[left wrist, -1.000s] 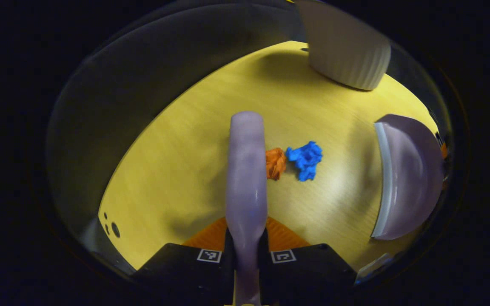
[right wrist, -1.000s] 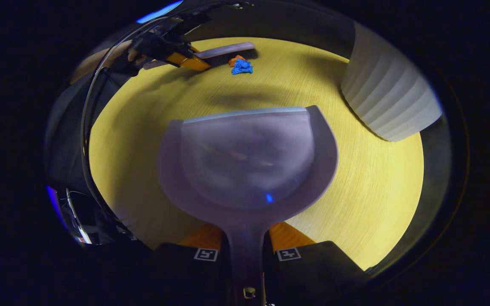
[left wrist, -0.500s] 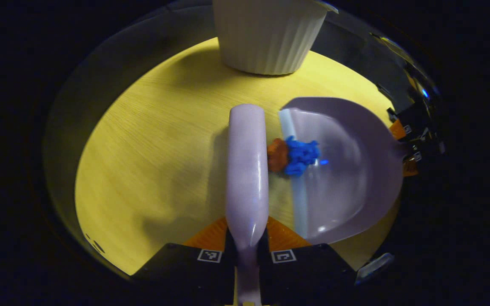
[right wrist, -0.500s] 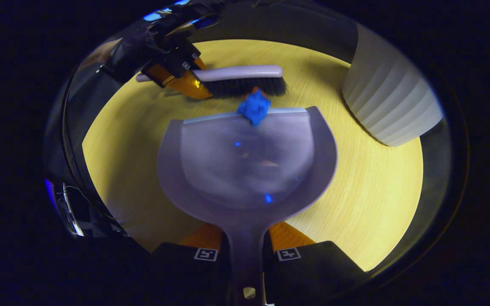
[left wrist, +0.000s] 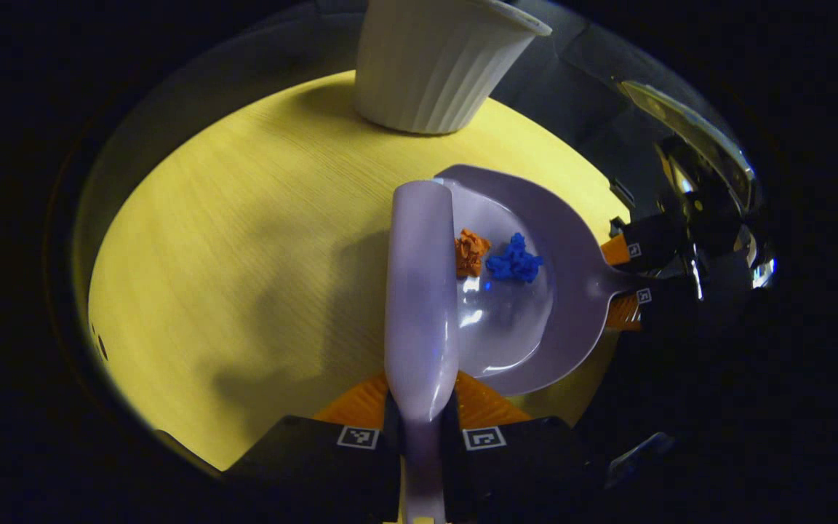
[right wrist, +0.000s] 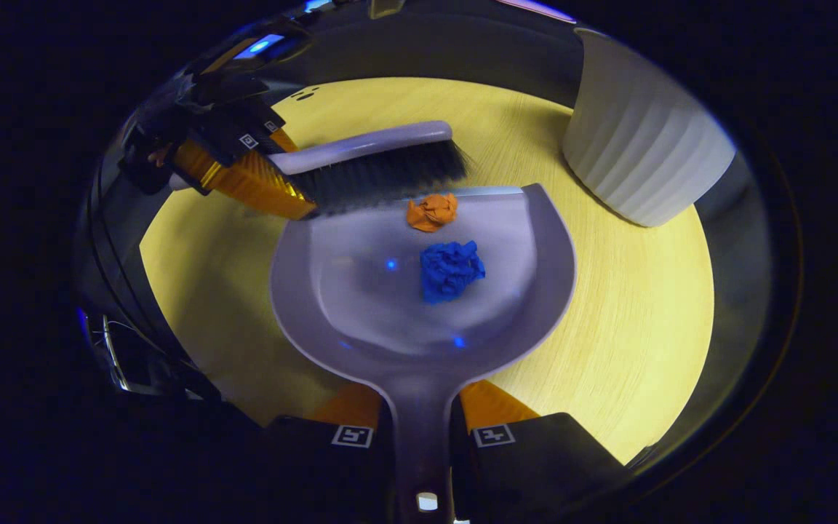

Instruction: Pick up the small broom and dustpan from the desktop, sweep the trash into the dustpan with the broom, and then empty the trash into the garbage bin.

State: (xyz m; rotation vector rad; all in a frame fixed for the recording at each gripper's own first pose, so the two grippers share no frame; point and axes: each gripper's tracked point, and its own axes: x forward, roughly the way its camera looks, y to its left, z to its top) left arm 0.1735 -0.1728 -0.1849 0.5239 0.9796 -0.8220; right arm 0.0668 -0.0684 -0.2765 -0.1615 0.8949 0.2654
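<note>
**Both scraps in the pan, bin at the far edge**

You had the wooden surface largely free: bare wood ran wide on the side away from the dustpan in the left gripper view, and the only tall thing was the ribbed white garbage bin, standing upright at the far edge. That left you open room to lift and carry, though the bin's rim sat high, so I judged you would need to raise the pan well before tipping.

The dustpan lay flat on the surface, its front lip under the broom. It looked like stiff, smooth plastic, light, and slick inside, so anything in it would slide at a small tilt. Your right gripper had its fingers pinched on the pan's handle, the sensible place to hold it; keep it level or tipped back.

Your left gripper had its fingers clamped on the broom's handle, the soft dark bristles at the pan's lip.

The blue paper ball sat mid-pan; the orange paper ball sat just inside the lip, beside the bristles. Both looked feather-light and crumpled, likely to roll or bounce out.
</note>
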